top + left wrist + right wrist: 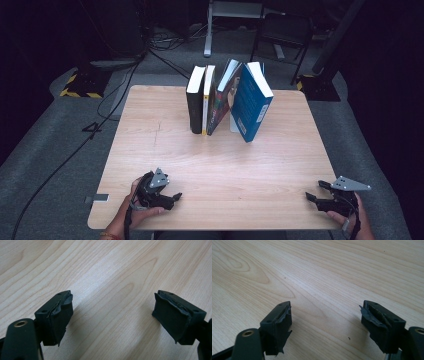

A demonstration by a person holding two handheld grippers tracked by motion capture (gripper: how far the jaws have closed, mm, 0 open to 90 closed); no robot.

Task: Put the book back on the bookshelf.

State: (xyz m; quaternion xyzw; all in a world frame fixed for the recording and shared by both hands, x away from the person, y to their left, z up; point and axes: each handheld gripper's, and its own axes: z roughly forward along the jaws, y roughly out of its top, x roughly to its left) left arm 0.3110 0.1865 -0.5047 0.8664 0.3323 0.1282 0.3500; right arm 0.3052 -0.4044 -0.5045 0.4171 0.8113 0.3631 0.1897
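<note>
Several books stand upright at the far middle of the wooden table (pixel 165 150): a black book (pixel 195 100), a thin white-and-yellow book (pixel 207 97), a dark patterned book (pixel 221 97) leaning left, and a blue book (pixel 251 102) tilted at the right. My left gripper (pixel 172 197) rests near the front left edge, open, with nothing between its pads (pixel 60 315). My right gripper (pixel 314 192) rests at the front right corner, open too, its pads (pixel 280 322) wide apart over bare wood. Both are far from the books.
A white bookend (pixel 233 126) shows between the patterned and blue books. A small grey tag (pixel 100 198) sticks out at the table's left front edge. Cables (pixel 75 145) run over the grey floor at left; a chair (pixel 282 35) and a stand are behind the table.
</note>
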